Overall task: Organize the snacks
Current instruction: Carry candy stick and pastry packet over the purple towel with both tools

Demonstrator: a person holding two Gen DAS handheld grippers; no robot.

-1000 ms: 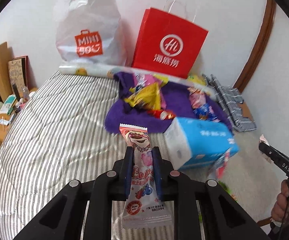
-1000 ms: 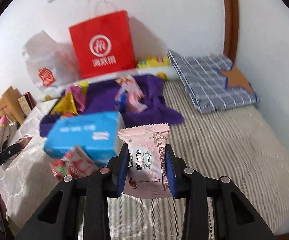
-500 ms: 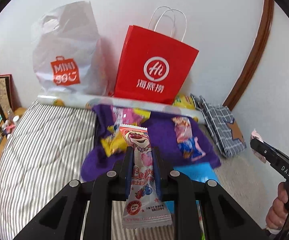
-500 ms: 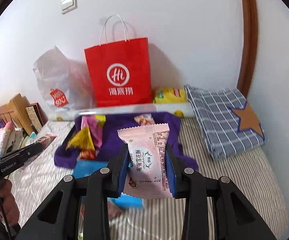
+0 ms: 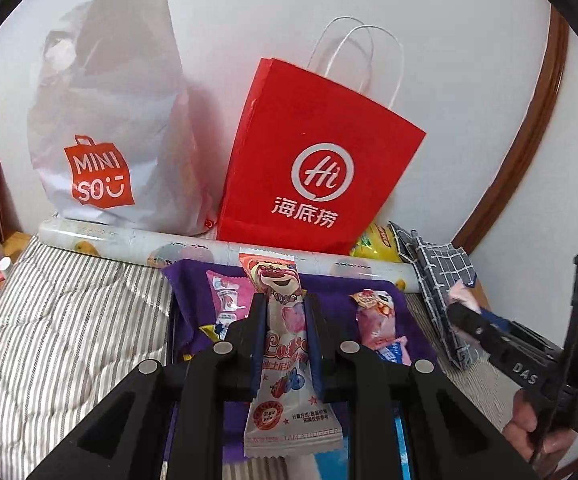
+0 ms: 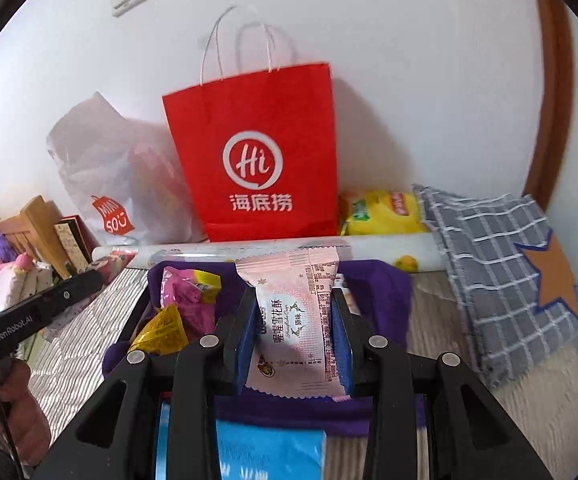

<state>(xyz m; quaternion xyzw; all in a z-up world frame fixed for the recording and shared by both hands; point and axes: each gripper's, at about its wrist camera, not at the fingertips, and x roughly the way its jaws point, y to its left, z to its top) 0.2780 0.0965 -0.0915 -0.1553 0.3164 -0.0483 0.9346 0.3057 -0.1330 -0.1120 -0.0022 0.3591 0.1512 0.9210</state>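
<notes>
Snacks lie on a purple cloth point(image 6: 389, 292) on the striped bed point(image 5: 69, 320) below a white wall; the left claw point(image 5: 286, 312) pinches a bear packet point(image 5: 285, 344), the right claw point(image 6: 295, 312) a pink packet point(image 6: 297, 320).

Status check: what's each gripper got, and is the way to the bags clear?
Left gripper shut on bear candy packet. Right gripper shut on pink pastry packet. Red paper bag upright ahead; paper roll lies across its foot.

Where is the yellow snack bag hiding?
In the right wrist view, the yellow snack bag lies against the wall, between the red paper bag and the checked cloth.
</notes>
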